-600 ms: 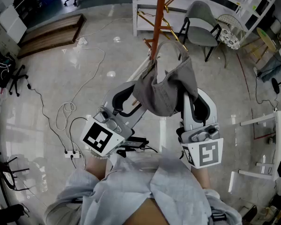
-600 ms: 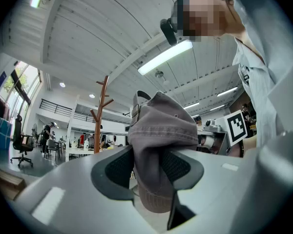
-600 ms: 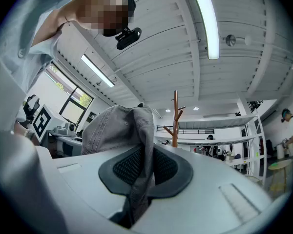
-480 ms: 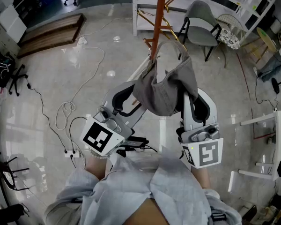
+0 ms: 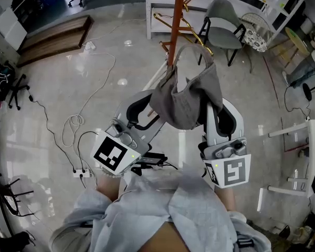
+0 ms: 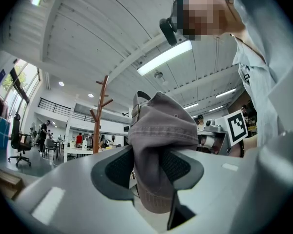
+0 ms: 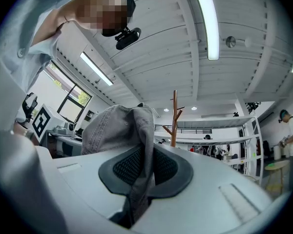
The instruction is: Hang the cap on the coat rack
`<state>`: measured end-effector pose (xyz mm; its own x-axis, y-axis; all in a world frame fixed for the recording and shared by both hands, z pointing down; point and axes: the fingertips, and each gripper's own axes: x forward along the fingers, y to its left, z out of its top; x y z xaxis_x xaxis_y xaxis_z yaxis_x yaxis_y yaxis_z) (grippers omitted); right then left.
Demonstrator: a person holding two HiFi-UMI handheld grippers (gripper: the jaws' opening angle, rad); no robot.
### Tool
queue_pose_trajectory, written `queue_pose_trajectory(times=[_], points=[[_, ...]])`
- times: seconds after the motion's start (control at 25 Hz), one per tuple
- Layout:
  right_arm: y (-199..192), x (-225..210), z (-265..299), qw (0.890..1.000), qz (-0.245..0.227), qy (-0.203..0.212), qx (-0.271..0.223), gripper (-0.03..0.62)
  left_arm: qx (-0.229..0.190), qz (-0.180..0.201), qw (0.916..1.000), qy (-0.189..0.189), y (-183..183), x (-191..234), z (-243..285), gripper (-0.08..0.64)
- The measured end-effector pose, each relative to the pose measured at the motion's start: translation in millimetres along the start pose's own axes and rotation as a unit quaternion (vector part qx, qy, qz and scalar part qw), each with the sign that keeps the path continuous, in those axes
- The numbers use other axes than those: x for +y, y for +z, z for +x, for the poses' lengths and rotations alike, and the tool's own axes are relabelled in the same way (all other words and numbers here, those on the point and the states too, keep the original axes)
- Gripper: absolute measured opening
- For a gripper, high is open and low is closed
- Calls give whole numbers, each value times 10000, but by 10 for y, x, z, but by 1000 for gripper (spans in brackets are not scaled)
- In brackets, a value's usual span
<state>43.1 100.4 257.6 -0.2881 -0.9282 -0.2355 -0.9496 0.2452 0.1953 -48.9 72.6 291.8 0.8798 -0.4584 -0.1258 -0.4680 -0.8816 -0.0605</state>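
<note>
A grey cap [image 5: 186,96] hangs between my two grippers, held up in front of the orange coat rack [image 5: 176,20]. My left gripper [image 5: 145,108] is shut on the cap's left side. My right gripper [image 5: 212,113] is shut on its right side. In the left gripper view the cap [image 6: 161,130] is bunched thickly between the black pads [image 6: 118,167] of the left gripper [image 6: 149,165], and the rack [image 6: 102,113] stands beyond it. In the right gripper view a thin fold of the cap [image 7: 118,126] is pinched in the right gripper [image 7: 145,168], with the rack [image 7: 174,118] behind.
A grey chair [image 5: 224,28] and a white shelf unit [image 5: 161,12] stand behind the rack. Cables [image 5: 73,124] and a power strip [image 5: 80,171] lie on the floor at the left. A wooden platform [image 5: 52,35] lies far left, and white table legs [image 5: 296,133] stand at the right.
</note>
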Motion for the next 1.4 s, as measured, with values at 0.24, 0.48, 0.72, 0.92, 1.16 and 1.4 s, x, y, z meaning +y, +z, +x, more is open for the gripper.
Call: queue_pose_trajectory(times=[0.24,0.48,0.72,0.92,1.16,1.4], points=[[22,84,-22,10000,43,-49,-9,38,-31,47,10000,-39,28,5,-82,172],[55,250,-6,9999,-60,-126,-40,38,-53,48,10000,-15,52,65,-225,172],[73,353,26,9997,-88,-194,-86,38,-166,95,9998,-27,86,146,-301,172],[105,355,54,9996,-84,-233,-130,38,-144,119,9998,-49,129,167,-298,172],[96,293,141,9995,-116,-222,-172,38,-533,198,9984,43,207,278,-212,172],[15,116,315,9995,-60,-129,-268,38,-573,282,9978,156,200,399,-13,172]])
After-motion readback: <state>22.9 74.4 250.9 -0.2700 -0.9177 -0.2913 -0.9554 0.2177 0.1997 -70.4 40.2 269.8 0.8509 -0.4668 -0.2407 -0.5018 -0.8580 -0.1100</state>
